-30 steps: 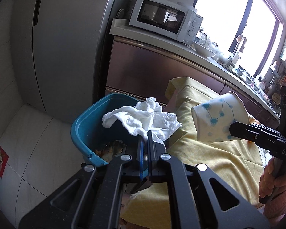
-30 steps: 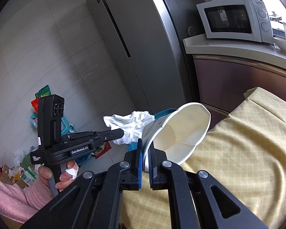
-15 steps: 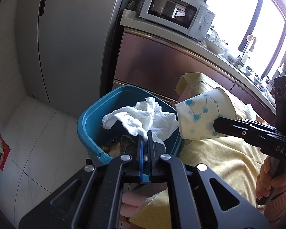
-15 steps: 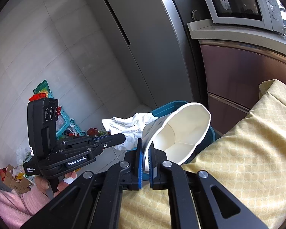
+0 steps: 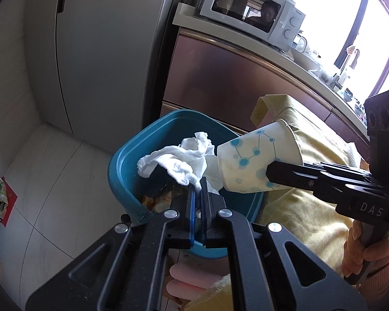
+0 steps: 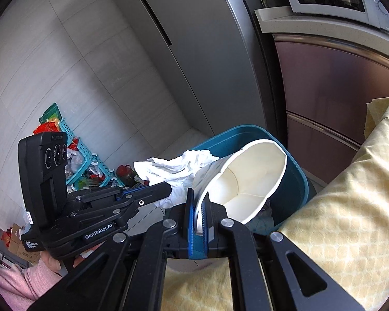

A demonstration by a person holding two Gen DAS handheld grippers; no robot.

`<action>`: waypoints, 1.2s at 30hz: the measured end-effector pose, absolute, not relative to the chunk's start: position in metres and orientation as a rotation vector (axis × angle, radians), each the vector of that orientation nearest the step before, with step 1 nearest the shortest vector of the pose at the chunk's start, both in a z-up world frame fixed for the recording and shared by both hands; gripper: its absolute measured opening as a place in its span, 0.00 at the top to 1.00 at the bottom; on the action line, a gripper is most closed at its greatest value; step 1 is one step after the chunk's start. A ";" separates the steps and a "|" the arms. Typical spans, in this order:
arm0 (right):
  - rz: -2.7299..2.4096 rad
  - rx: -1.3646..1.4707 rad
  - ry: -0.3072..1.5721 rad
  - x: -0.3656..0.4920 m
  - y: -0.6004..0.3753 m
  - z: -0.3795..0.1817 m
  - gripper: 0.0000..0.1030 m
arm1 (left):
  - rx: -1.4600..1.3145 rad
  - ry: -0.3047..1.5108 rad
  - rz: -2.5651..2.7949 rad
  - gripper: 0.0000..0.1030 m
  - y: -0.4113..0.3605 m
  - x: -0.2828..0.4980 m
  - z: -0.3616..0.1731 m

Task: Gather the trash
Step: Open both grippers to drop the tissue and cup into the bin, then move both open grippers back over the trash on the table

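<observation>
Two grippers are in our hands, and each is clamped on a piece of trash over the bin (image 5: 122,171). Our left gripper (image 5: 198,189) has its jaws nearly together on a corner of the tissue (image 5: 176,159) — the rest of the crumpled white sheet fans out ahead of the fingertips and up to the left, hanging above the bin's open mouth. Our right gripper (image 6: 198,202) pinches the wall of the cup (image 6: 249,181) at its rim, one finger inside and one outside, so the cup juts forward from the tips, lying on its side with its mouth towards that camera. From the left wrist we see the cup (image 5: 256,163) with its base pointing at the tissue and just touching it, the right gripper's fingers (image 5: 285,175) gripping it from the right. The cup sits over the bin's near right edge, beside the yellow cloth (image 6: 350,207). Some scraps already lie in the bin's bottom. Behind stand the fridge (image 5: 103,51) and microwave (image 5: 251,18).
</observation>
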State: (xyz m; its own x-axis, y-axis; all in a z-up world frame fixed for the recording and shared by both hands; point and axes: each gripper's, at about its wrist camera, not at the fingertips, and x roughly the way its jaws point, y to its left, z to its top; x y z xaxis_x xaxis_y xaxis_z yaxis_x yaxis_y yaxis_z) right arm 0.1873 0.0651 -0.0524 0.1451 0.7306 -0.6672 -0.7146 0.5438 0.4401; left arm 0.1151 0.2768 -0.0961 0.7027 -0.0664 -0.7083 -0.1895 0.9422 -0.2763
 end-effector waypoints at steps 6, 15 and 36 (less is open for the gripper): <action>1.015 0.015 1.001 0.194 0.074 -0.062 0.87 | -0.361 0.808 0.079 0.95 0.280 0.126 -0.105; 0.979 0.037 1.014 0.195 0.062 -0.065 0.81 | -0.382 0.855 0.089 0.87 0.282 0.135 -0.129; 0.886 0.111 0.857 0.152 -0.050 -0.025 0.67 | -0.274 0.740 -0.081 0.68 0.215 0.113 -0.079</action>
